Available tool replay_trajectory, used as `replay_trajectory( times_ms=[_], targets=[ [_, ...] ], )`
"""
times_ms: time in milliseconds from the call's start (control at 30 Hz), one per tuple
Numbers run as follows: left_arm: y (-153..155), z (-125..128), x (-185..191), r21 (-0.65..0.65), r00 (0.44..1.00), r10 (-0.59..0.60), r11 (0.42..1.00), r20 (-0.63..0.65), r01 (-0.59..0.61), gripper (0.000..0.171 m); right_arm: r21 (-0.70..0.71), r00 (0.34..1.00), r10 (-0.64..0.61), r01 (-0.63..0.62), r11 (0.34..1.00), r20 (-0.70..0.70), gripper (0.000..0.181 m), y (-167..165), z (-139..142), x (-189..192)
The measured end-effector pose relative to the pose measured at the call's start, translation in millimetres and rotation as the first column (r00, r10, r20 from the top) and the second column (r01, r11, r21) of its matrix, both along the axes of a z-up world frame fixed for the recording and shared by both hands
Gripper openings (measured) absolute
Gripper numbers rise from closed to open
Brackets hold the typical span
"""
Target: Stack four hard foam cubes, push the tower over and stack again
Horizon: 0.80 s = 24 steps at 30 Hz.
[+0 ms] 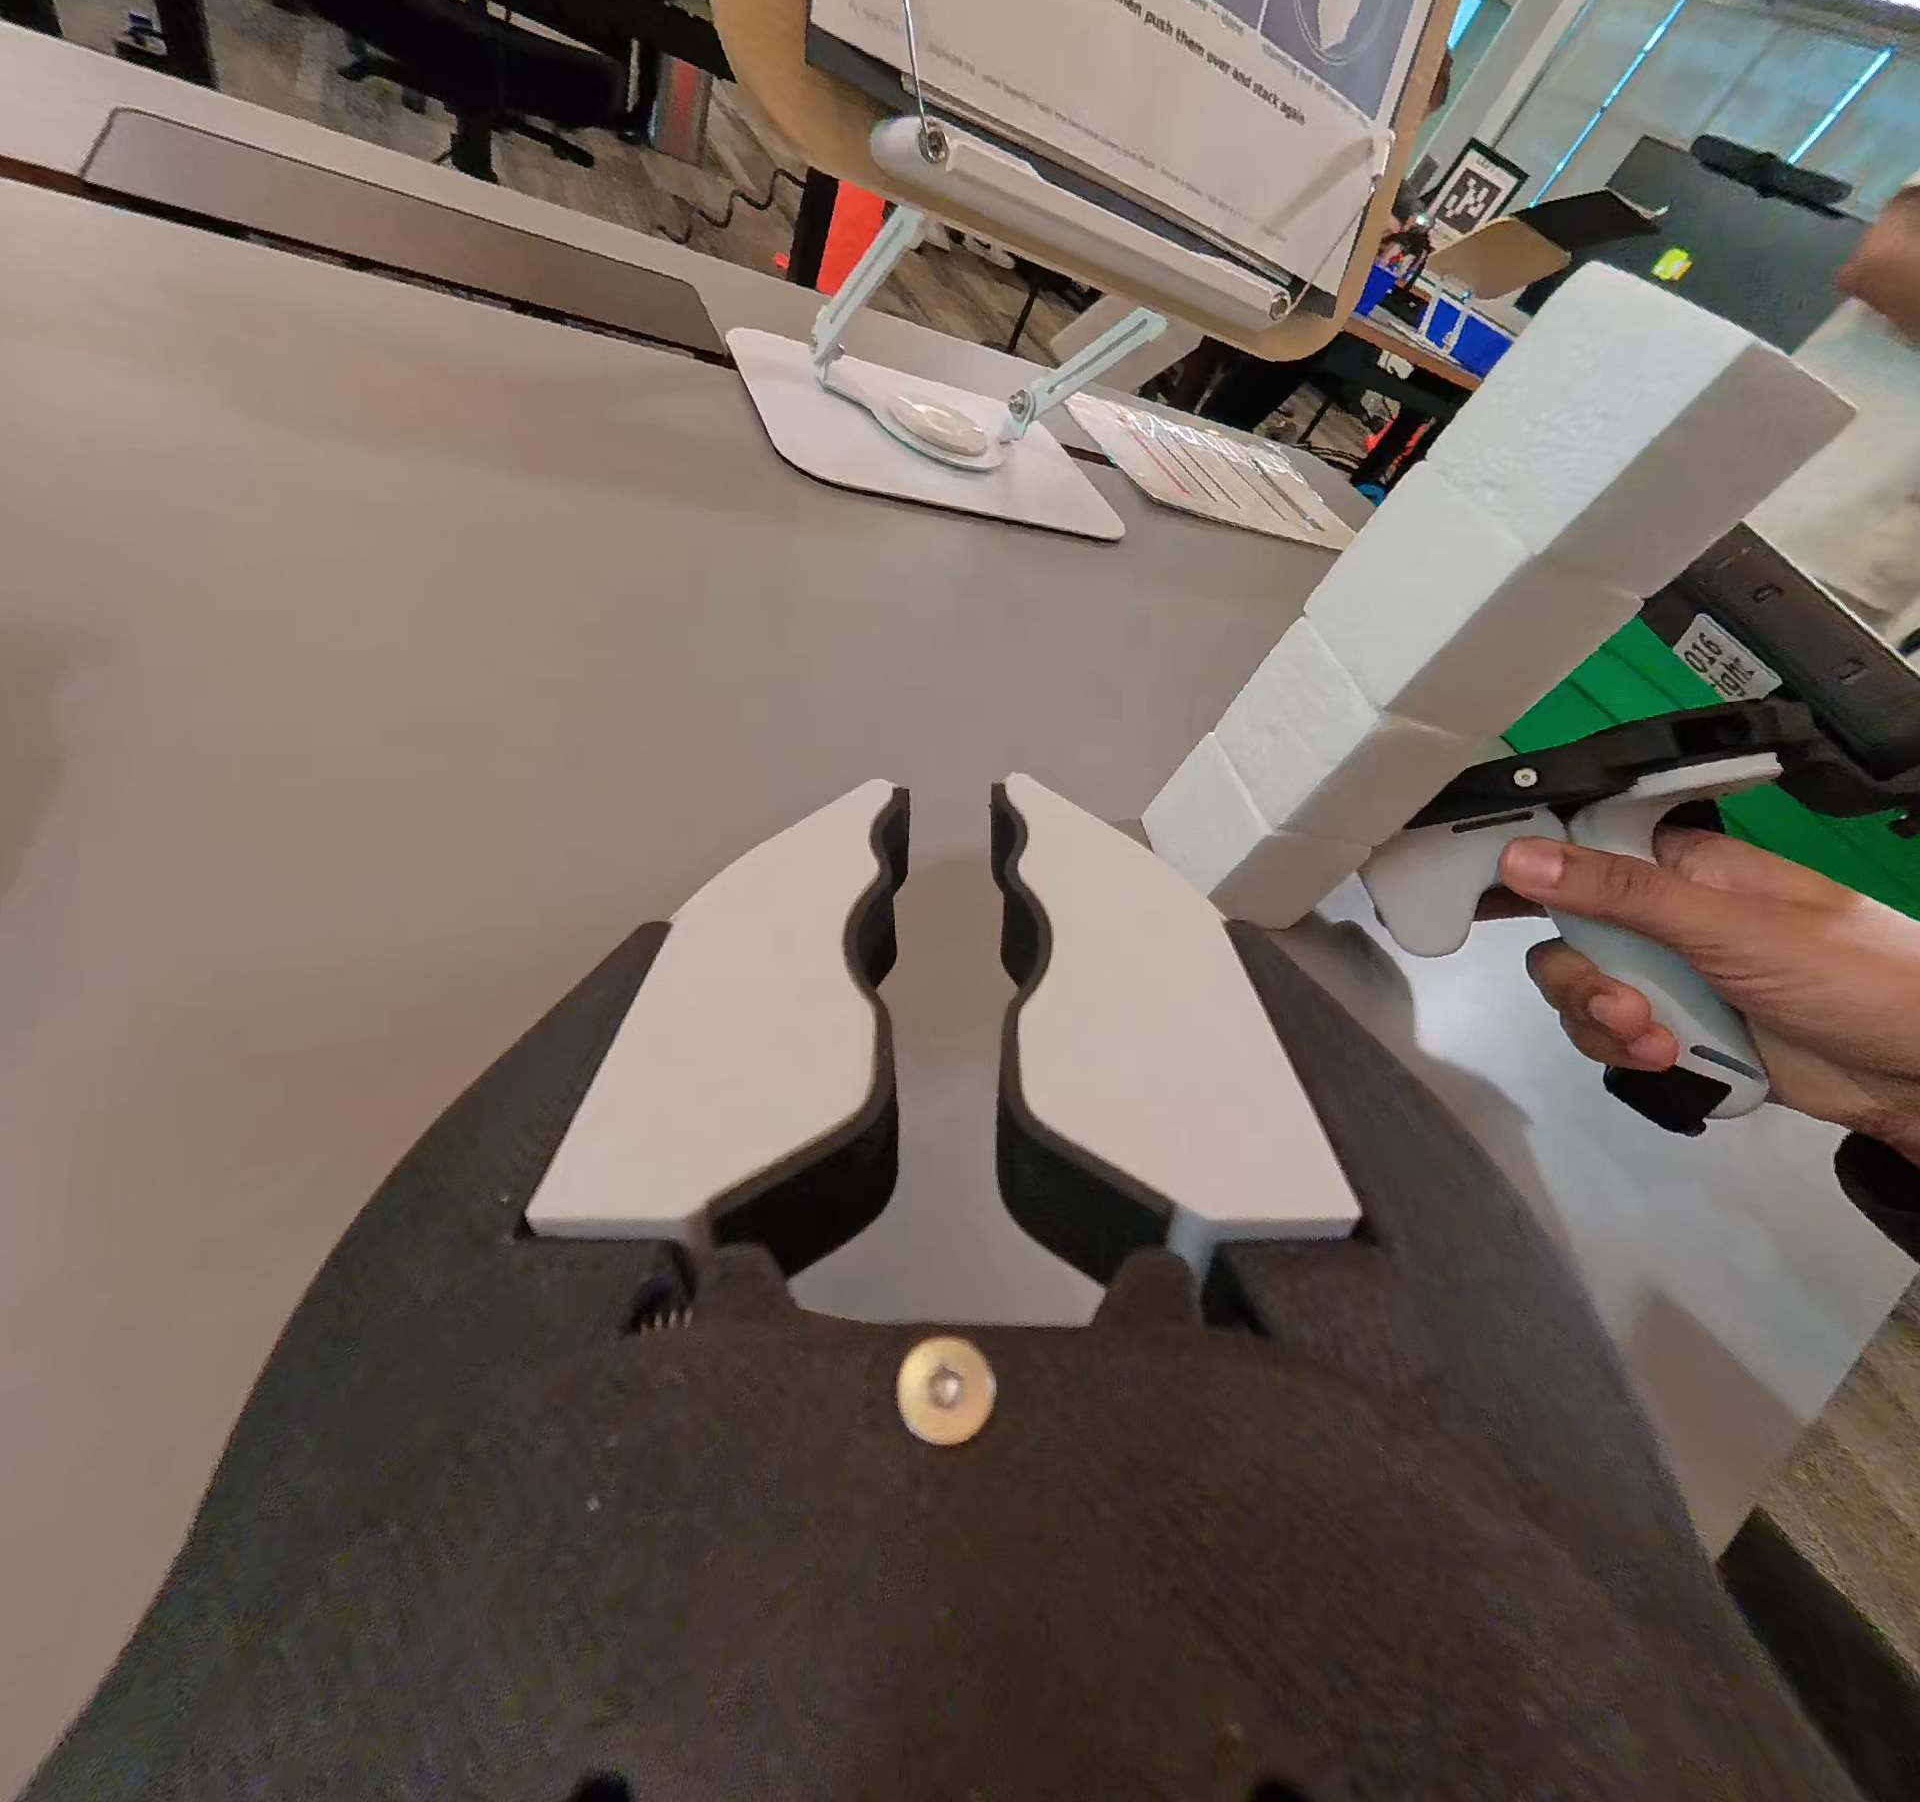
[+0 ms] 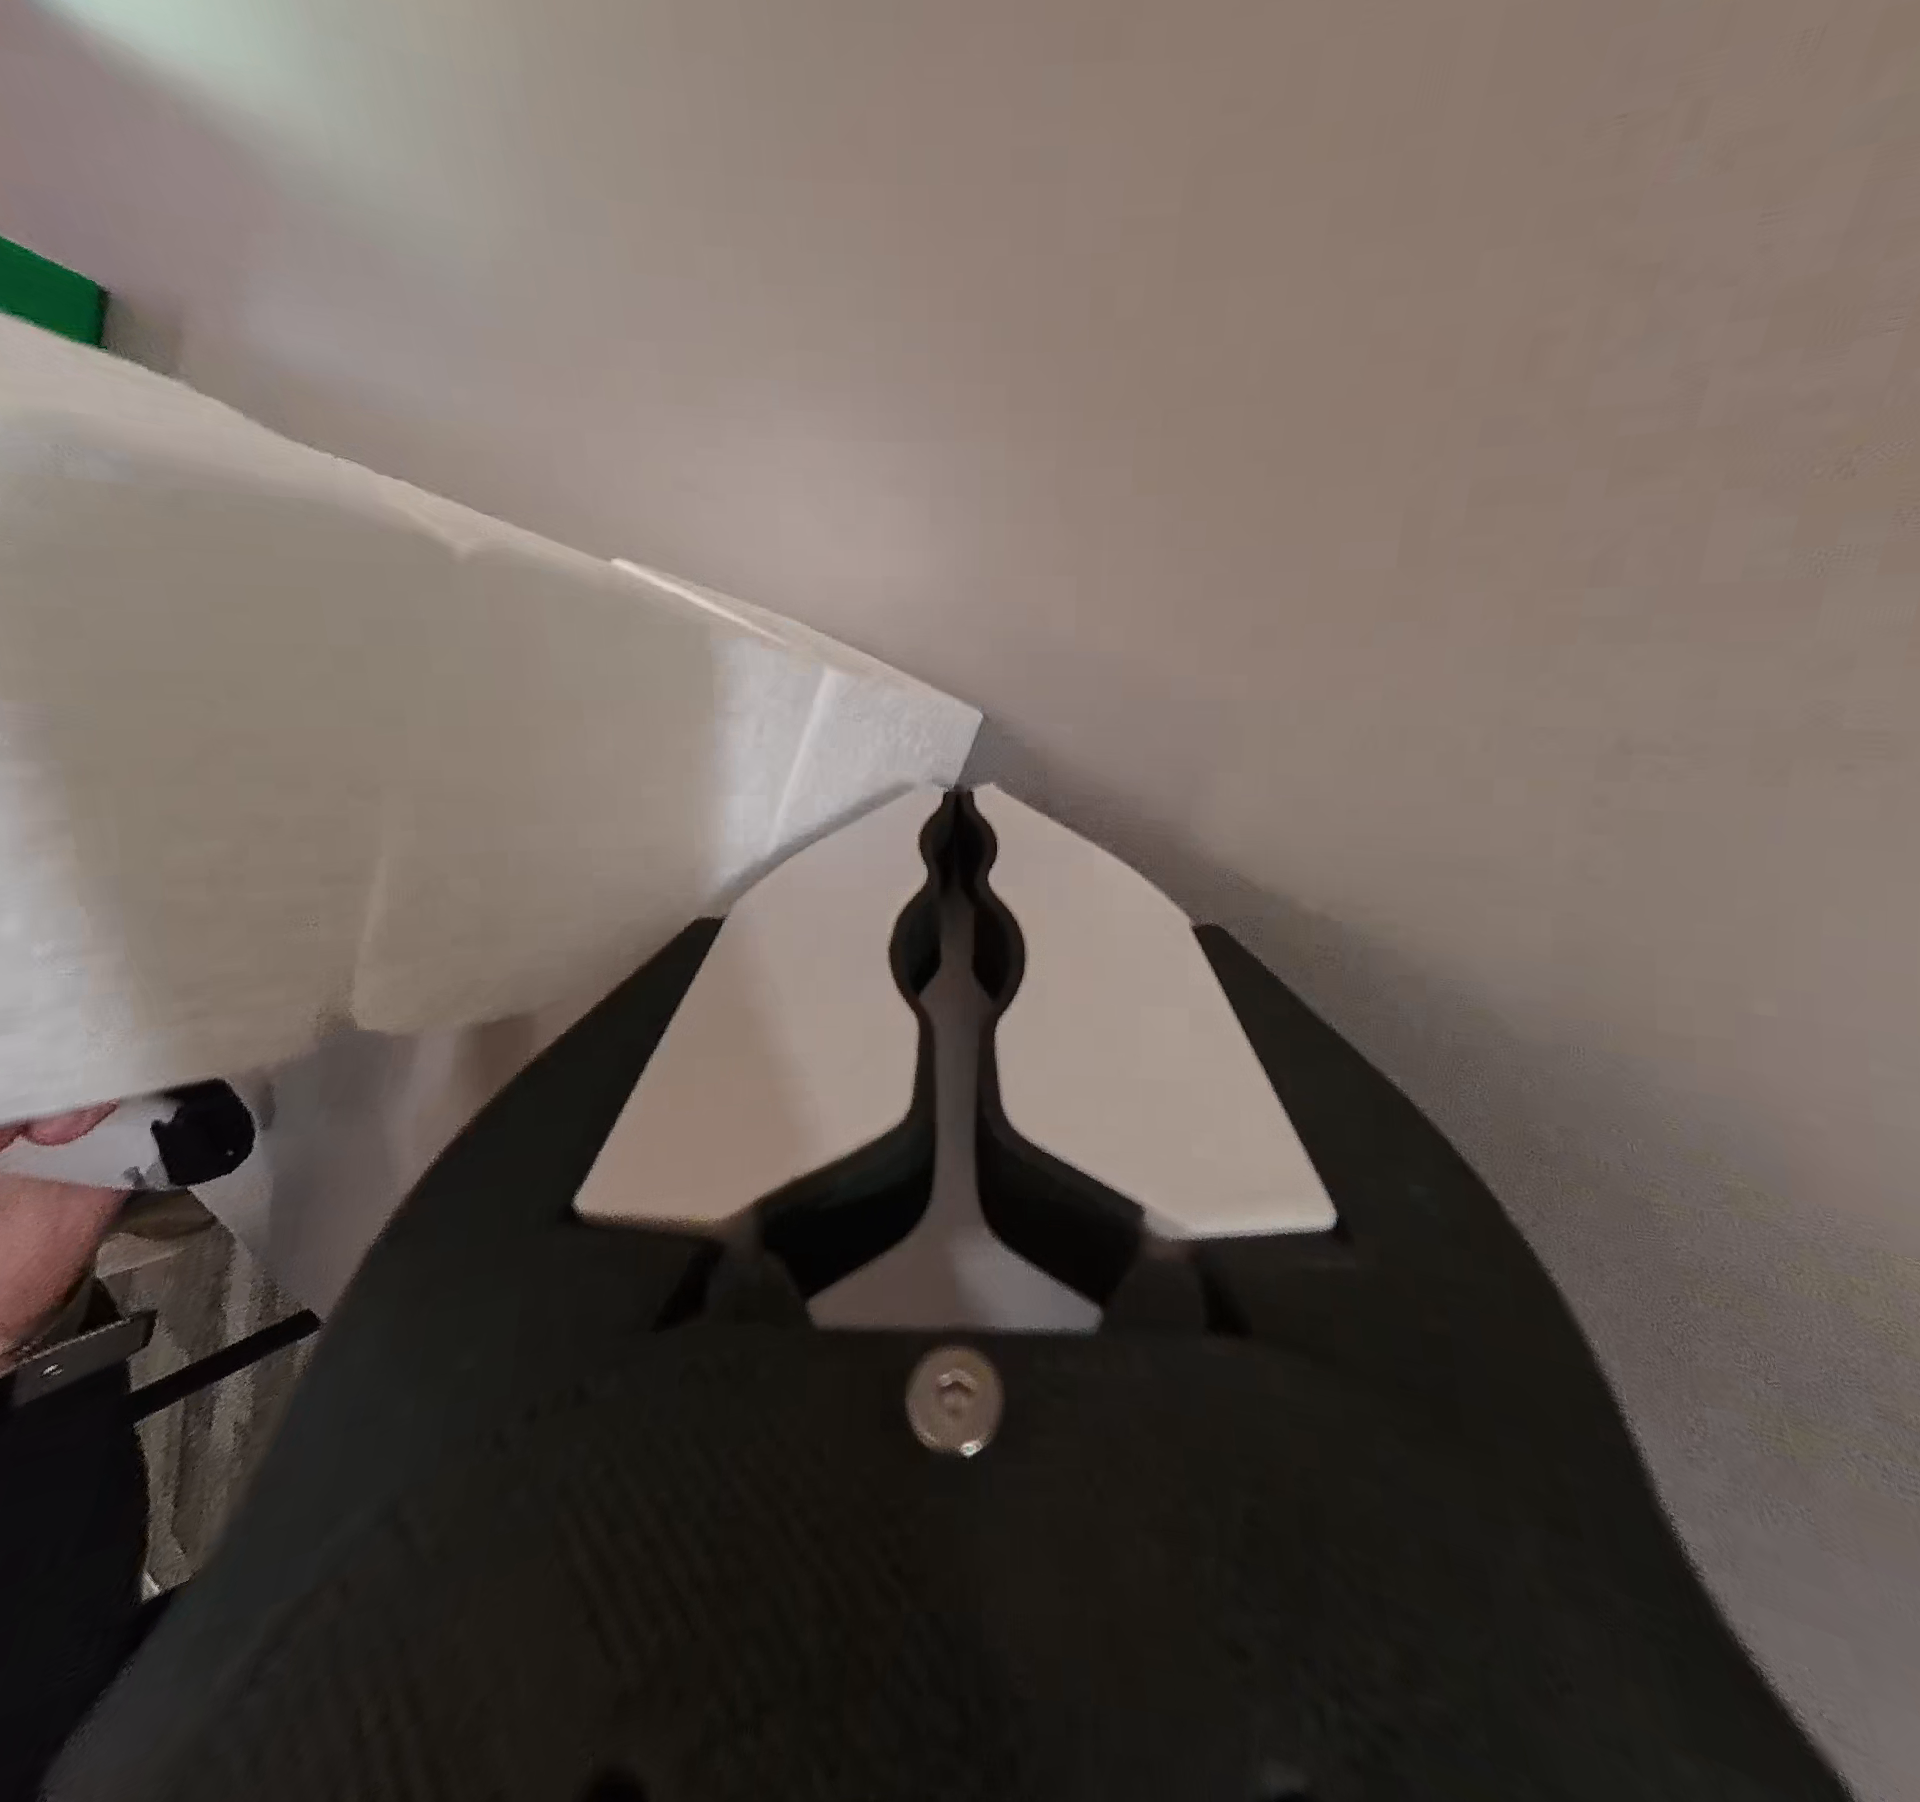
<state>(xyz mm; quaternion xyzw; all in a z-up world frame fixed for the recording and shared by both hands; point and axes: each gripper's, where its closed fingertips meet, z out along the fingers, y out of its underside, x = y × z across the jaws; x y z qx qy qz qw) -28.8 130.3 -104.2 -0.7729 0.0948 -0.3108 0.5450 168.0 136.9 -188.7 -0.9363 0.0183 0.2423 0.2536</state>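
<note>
A column of several white foam blocks (image 1: 1455,609) leans over to the right, with its lower end resting on the grey table (image 1: 416,661). My left gripper (image 1: 951,791) is open a little and empty, low over the table just left of the column's foot. A hand (image 1: 1766,963) holds the other gripper's handle (image 1: 1662,983) behind the column. In the right wrist view my right gripper (image 2: 957,796) is shut and empty. Its left finger lies against the foam column (image 2: 416,765), and the tips are close to the table (image 2: 1351,402).
A document stand holding a printed sheet (image 1: 1091,38) sits on a white base (image 1: 925,433) at the back of the table, with a laminated sheet (image 1: 1205,474) beside it. A green box (image 1: 1621,682) stands behind the column. The table edge (image 1: 1766,1440) runs along the right. Tip to tip, the grippers are about 20 centimeters apart.
</note>
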Motion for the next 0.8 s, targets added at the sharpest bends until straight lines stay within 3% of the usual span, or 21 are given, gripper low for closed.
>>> replay_trajectory(
  times_ms=[467, 800],
  targets=[
    [15.5, 22.6, -48.6, 0.063, 0.970, 0.230, 0.970, 0.080, -0.235, 0.016, 0.051, 0.985, 0.109, -0.116, 0.992, 0.133, 0.000, 15.1, 24.9, -47.7],
    [17.9, 9.7, -46.9, -0.017, 0.975, 0.206, 0.979, 0.082, -0.205, 0.017, 0.041, 0.986, 0.103, -0.109, 0.993, 0.130, 0.000, 16.6, 15.4, -55.4]
  ],
)
